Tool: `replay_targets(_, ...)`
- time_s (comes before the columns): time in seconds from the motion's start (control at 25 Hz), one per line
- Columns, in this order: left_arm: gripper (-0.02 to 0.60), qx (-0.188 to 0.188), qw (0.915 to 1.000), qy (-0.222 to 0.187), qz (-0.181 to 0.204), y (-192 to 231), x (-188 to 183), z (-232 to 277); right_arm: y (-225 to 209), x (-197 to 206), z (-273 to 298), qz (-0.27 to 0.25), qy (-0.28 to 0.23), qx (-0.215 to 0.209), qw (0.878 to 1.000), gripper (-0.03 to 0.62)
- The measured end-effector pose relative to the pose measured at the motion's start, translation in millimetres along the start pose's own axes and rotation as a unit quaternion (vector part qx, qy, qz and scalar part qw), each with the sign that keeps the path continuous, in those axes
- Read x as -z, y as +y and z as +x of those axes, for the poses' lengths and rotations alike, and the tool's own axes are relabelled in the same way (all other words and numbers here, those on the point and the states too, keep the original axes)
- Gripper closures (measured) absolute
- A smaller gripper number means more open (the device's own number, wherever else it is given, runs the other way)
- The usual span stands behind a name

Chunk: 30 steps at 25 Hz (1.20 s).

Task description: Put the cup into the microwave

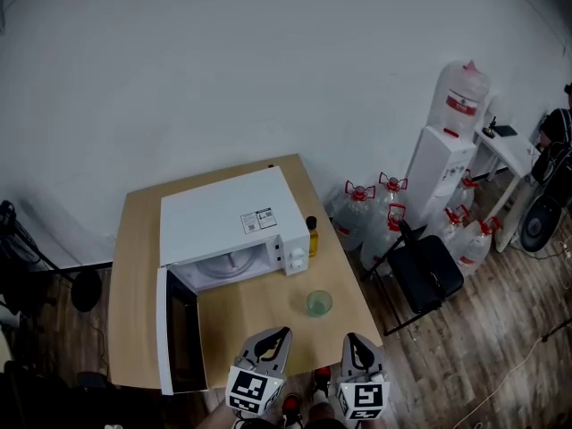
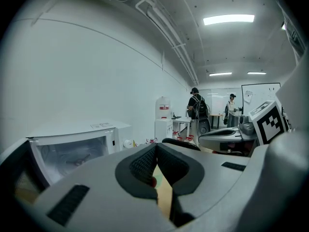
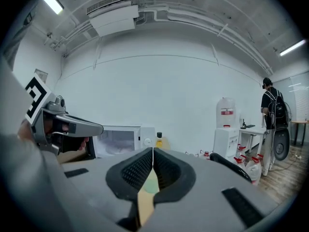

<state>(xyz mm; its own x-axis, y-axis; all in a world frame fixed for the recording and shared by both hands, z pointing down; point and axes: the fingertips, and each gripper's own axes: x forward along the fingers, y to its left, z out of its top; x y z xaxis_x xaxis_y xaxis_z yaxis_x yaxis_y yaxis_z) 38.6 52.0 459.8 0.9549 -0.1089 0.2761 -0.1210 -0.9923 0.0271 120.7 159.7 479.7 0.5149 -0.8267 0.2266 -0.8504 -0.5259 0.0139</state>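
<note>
Presently both tools are seen closed and empty. The left gripper [image 2: 156, 148] has its jaws brought together at the tips, and nothing is held between them; only a strip of the table [image 1: 134, 266] is seen through the gap lower down. The right gripper [image 3: 152, 151] is shut in the same way, with nothing pressed by its pads. In the head view both are held side by side at the near edge of the table, pointed a little downward.

Just ahead of them, somewhat nearer to the right gripper, the cup [image 1: 319, 303] is found. It is greenish and see-through, stood upright on the bare wood, apart from both grippers and touched by neither. In the right gripper view it is seen as a pale green patch just below the closed tips.

Behind the cup the microwave [image 1: 223, 217] is placed, with its door [image 1: 166, 329] swung fully open to the left, so that the cavity and the turntable [image 1: 234, 262] are exposed. A small bottle [image 1: 312, 236] is stood beside its right wall.

It is judged that the opening of the door is done and the main part is left. The cup is not yet grasped, so a gripper must be opened and closed on it, and the cup must then be carried into the cavity and set down there.
</note>
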Motion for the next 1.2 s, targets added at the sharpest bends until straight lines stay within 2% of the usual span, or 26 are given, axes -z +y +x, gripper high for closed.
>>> replay_targets(0.2,0.560,-0.004,0.9997,0.021,-0.008,9,12,30,-10,17,31,0.014,0.033,-0.020,0.999,0.576)
replay_targets(0.4,0.560,-0.009,0.9986,0.048,-0.021,19,30,63,-20,38,64,0.015,0.043,-0.034,0.998,0.576)
replay_targets(0.68,0.560,-0.011,0.9962,0.077,-0.039,34,57,97,-14,77,102,0.020,0.081,-0.079,0.993,0.572)
replay_targets(0.84,0.560,-0.013,0.9940,0.096,-0.050,40,75,103,-6,93,115,0.027,0.103,-0.104,0.989,0.466)
replay_targets(1.0,0.560,-0.016,0.9929,0.103,-0.057,44,81,109,4,111,128,0.022,0.123,-0.132,0.983,0.326)
replay_targets(1.2,0.560,-0.024,0.9910,0.115,-0.064,50,92,111,11,128,146,0.012,0.136,-0.141,0.981,0.249)
